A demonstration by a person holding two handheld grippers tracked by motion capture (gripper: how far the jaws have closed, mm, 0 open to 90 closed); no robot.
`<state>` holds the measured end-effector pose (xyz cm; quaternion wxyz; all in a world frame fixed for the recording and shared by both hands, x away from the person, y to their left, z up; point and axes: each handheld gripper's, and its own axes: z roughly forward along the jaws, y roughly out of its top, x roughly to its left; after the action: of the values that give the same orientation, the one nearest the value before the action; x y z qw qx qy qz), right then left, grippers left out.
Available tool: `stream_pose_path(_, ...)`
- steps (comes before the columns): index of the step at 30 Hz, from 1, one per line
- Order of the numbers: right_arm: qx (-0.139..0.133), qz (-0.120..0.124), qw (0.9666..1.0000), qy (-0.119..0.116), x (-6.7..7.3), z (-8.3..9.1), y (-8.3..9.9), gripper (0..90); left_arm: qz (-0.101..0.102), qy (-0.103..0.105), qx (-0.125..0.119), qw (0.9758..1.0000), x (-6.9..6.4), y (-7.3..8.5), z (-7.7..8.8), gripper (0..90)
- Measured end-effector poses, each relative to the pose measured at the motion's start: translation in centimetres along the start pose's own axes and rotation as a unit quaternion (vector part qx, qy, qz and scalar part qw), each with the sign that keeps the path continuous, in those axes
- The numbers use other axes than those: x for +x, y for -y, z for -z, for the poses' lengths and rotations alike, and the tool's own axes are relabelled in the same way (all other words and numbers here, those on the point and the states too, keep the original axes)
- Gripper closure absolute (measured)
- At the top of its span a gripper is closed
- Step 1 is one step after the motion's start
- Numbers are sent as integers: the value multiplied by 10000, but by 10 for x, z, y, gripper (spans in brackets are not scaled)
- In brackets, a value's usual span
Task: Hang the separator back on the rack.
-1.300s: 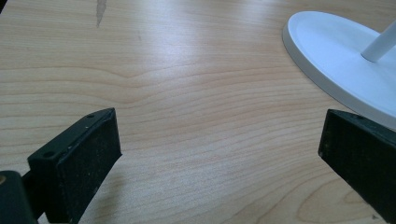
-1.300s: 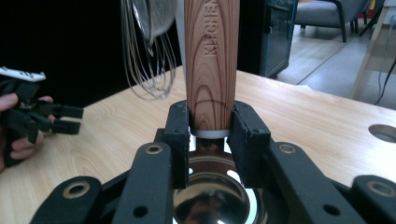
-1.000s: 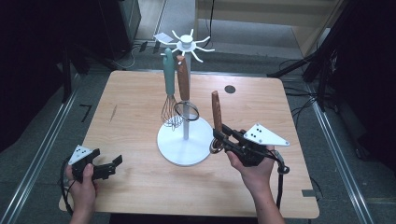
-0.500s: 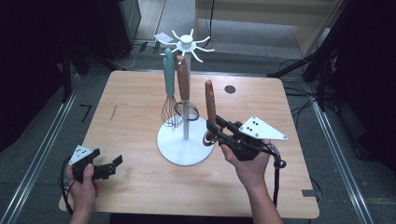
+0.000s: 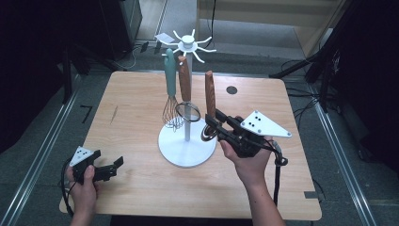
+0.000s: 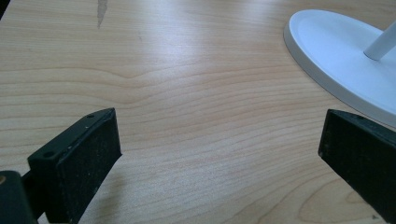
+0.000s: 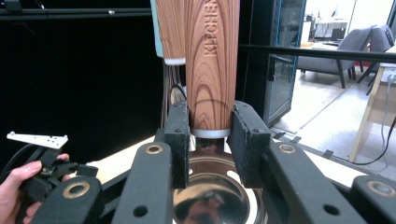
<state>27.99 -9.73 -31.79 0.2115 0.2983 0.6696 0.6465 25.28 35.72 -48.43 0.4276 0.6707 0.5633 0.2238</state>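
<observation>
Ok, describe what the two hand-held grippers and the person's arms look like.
Both are black frames with two flat, block-shaped black jaws. The right hand-held gripper has brass-coloured pivot pins, a grey three-cornered plate with black dots, and a trailing black cable. The left hand-held gripper carries a smaller dotted grey plate and a cable. The forearms are bare, no sleeves in view.

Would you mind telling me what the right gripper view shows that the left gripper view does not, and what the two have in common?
Right gripper view alone: the right gripper shut on a wood-handled utensil just above its shiny metal head, lettering on the handle, and the left gripper in a hand farther off.

Left gripper view alone: the left gripper's open jaws over bare wood, and the white rack base with its pole.

Both: the wooden table.
</observation>
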Motion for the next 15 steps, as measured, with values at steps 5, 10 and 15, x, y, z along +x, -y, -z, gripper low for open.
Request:
stream_pose_path(5,-62,11,10000,21,2,-1,-6,714,-14,-1,12,10000,0,0,0,0)
stream_pose_path(10,-129,31,9999,11,3,-1,-11,714,-22,-13,-6,10000,-1,0,1,0)
stream_pose_path(15,-187,58,9998,16,3,-1,-17,714,-17,-10,-31,10000,-1,0,1,0)
